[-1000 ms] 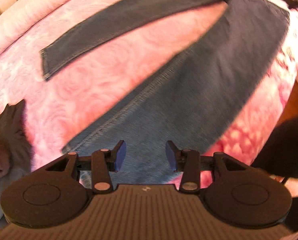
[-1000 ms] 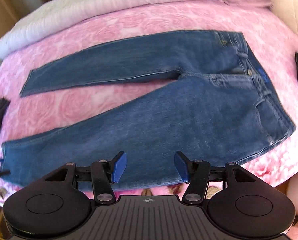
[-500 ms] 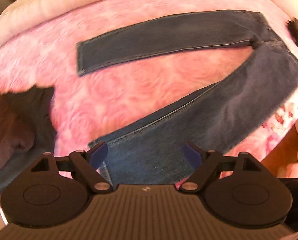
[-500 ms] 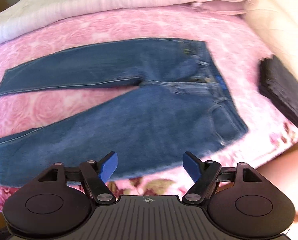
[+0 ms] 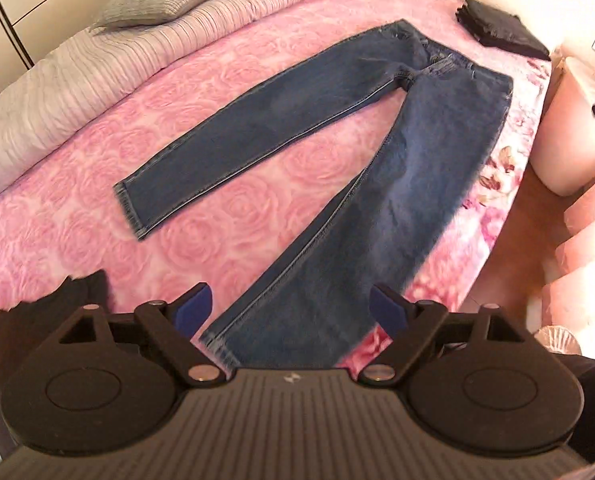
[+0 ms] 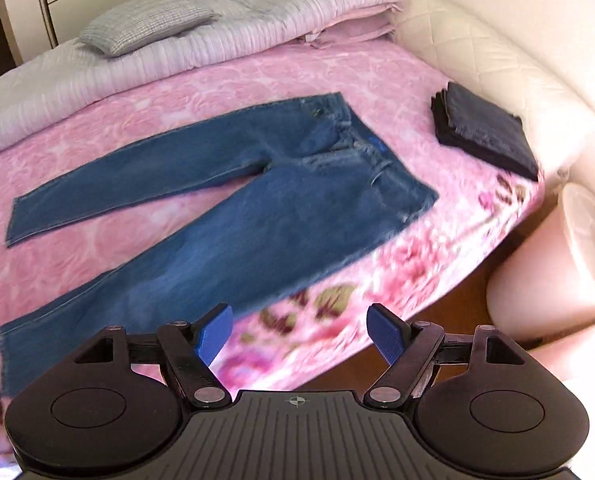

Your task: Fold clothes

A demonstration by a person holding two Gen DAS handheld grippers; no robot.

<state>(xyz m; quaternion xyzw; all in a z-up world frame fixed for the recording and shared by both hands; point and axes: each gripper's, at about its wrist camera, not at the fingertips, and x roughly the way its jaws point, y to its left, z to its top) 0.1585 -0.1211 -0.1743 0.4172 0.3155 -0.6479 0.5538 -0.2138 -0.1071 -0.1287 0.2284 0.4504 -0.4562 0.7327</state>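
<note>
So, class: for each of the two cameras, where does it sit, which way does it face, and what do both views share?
Left wrist: on the left gripper, by the near leg's hem, looking up the jeans towards the pillow.
Right wrist: on the right gripper, off the bed edge, facing the jeans' waist.
Shared: jeans, folded dark clothes, pink bedspread.

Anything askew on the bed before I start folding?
Only the jeans: their legs are splayed apart in a V instead of stacked, and the near leg runs along the bed's edge. No damage shows.
</note>
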